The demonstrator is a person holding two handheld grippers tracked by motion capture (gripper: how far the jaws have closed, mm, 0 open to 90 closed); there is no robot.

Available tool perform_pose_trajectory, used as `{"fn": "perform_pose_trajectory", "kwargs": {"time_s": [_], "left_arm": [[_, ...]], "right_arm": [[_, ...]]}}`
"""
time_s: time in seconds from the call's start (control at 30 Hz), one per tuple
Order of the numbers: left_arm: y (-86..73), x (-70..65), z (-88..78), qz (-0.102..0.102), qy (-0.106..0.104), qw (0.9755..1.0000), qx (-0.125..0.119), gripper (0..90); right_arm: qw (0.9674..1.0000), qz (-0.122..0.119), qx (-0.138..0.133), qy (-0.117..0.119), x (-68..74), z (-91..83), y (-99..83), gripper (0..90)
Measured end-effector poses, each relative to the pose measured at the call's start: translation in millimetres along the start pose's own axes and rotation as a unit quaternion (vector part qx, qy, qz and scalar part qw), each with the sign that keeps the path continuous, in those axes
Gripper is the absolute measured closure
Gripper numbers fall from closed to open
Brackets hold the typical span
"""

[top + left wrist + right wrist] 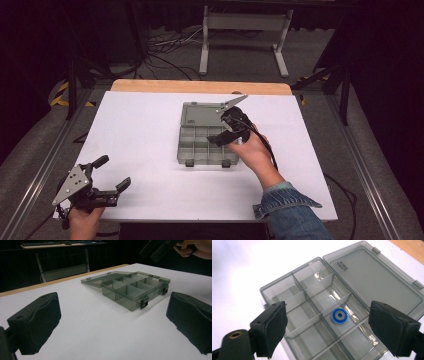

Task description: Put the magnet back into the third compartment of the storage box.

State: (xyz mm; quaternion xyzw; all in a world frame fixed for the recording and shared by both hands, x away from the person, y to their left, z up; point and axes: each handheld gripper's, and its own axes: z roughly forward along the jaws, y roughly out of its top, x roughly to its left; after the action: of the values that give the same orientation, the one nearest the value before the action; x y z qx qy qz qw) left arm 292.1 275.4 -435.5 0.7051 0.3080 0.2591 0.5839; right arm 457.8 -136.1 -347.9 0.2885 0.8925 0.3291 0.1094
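Black padded jaws of the right gripper stand wide apart with nothing between them, hanging over the open organiser box and looking down into it. Inside one compartment of the box, on the side toward the lid, lies a small blue ring with a grey centre, flat on the floor of its cell and clear of the dividers. The box is smoky translucent grey plastic, split by dividers into a grid of compartments, and its lid lies folded back flat on the table, still hinged to the tray. In the high view the box sits near the middle of the white table top, lid toward the far wooden edge, two dark latches on its near side. The right gripper is held above the right part of the tray by the person's right hand, a denim sleeve behind it. Well apart, at the near left corner of the table, the left gripper is held low by the left hand, jaws spread and empty, aimed toward the box across bare white surface.
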Motion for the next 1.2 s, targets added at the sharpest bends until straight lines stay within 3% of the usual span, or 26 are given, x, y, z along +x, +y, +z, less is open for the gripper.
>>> {"fn": "perform_pose_trajectory", "kwargs": {"time_s": [0.47, 0.7, 0.73, 0.83, 0.87, 1.0, 1.1, 1.13, 1.2], "left_arm": [[0.2, -0.7, 0.9, 0.0, 0.0, 1.0, 0.001, 0.2], [0.0, -0.7, 0.6, 0.002, 0.0, 1.0, 0.0, 0.2], [0.2, -0.7, 0.3, 0.002, 0.0, 1.0, 0.0, 0.2], [0.5, -0.9, 0.1, 0.002, 0.0, 1.0, 0.0, 0.2], [0.6, -1.3, 0.5, 0.001, 0.0, 1.0, -0.001, 0.2], [0.8, -2.0, 1.5, 0.003, -0.003, 1.0, 0.002, 0.2], [0.7, -2.0, 1.7, 0.002, -0.002, 1.0, 0.002, 0.2], [0.7, -1.9, 1.4, 0.002, -0.002, 1.0, 0.003, 0.2], [0.7, -1.8, 1.4, 0.002, -0.002, 1.0, 0.003, 0.2]], "right_arm": [[0.9996, -0.014, -0.026, 0.002, 15.4, -23.6, -9.8, 10.2], [0.9982, -0.014, -0.059, -0.002, 16.6, -43.0, -23.1, 5.1], [0.9967, -0.018, -0.078, -0.01, 17.1, -49.7, -28.3, 1.2], [0.9951, -0.021, -0.095, -0.014, 17.5, -56.4, -34.6, 0.0], [0.9928, -0.024, -0.117, -0.015, 17.8, -60.7, -41.5, 0.0], [0.9866, -0.021, -0.162, -0.011, 16.1, -67.5, -56.2, 0.0], [0.9845, -0.016, -0.174, -0.014, 15.3, -72.2, -63.0, 0.0], [0.9809, -0.014, -0.193, -0.018, 15.3, -76.8, -70.8, 0.0], [0.9787, -0.014, -0.204, -0.022, 15.8, -79.5, -76.3, 0.0]]}}
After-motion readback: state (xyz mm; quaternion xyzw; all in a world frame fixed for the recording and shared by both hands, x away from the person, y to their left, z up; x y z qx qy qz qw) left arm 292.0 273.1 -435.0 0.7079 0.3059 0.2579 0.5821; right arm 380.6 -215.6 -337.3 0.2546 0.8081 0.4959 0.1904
